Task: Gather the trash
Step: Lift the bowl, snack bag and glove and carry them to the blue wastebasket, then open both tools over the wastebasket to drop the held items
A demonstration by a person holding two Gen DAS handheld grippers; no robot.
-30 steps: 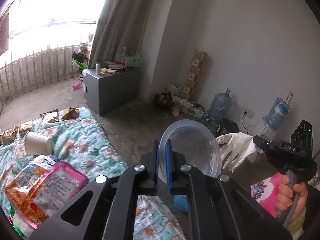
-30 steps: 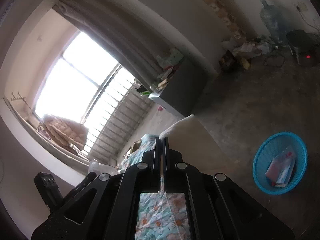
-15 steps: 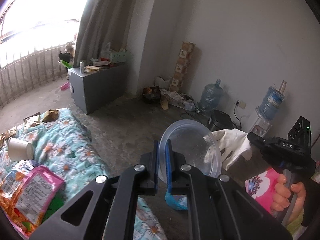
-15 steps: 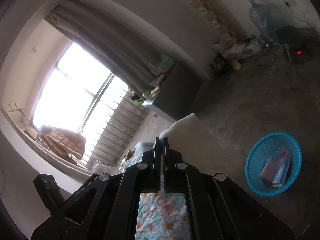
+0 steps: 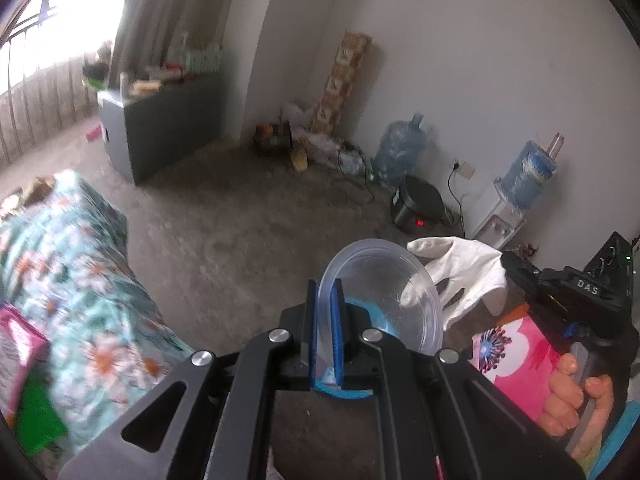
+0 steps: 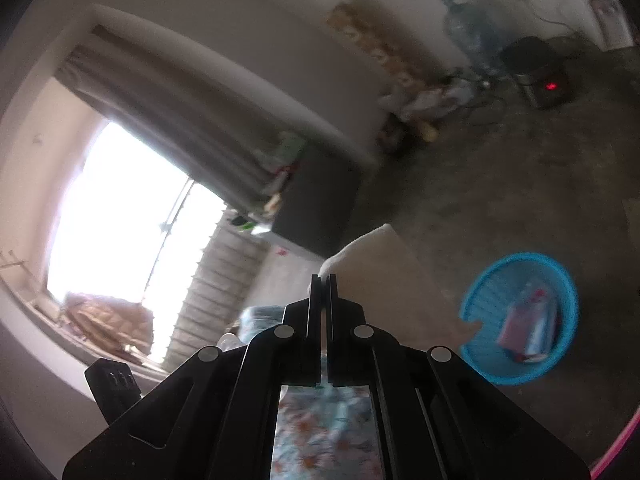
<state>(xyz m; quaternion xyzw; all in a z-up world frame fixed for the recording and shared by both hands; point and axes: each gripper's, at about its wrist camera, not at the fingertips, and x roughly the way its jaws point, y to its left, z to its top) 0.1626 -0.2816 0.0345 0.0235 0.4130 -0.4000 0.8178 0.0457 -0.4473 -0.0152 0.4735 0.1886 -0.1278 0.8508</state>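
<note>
L gripper (image 5: pixel 325 312) pinched down on rim of clear plastic bowl (image 5: pixel 386 292), blue pads on either side of the wall, bowl tilted w/ its open face toward the cam. R gripper (image 6: pixel 323 280) pinched nearly flat on a white glove (image 5: pixel 460 276); in R wrist view the glove (image 6: pixel 384 280) fans out just ahead-right of the tips.

Diff vs 1 s ago: both grips unchanged. L cam has swung right: paper cup and most snack packs gone from its left edge, floral bedding (image 5: pixel 80 280) now blurred w/ only a pink pack (image 5: pixel 20 344) corner left. Blue basket rim (image 5: pixel 364 308) now shows through and below the bowl, more than before. In R view the basket (image 6: pixel 568 288) sits bigger and closer, low-right of the tips.

Surface/room: bare grey concrete floor (image 5: pixel 240 232) ahead of L gripper. Beyond it a grey cabinet (image 5: pixel 160 128) w/ clutter on top, far-left. White wall ahead; stacked cartons (image 5: pixel 340 80) and a litter pile at its foot. Water jug (image 5: pixel 400 148), black cooker (image 5: pixel 420 208) w/ red light, dispenser (image 5: pixel 520 184) ahead-right. Curtain + bright window far left.

Task items: bowl in L grip, directly above the basket. Glove just right of the bowl, touching or overlapping its rim, can't tell which. Basket holds a pink/white pack (image 6: pixel 528 328). R hand (image 5: pixel 576 396) on the R gripper handle at far right.
</note>
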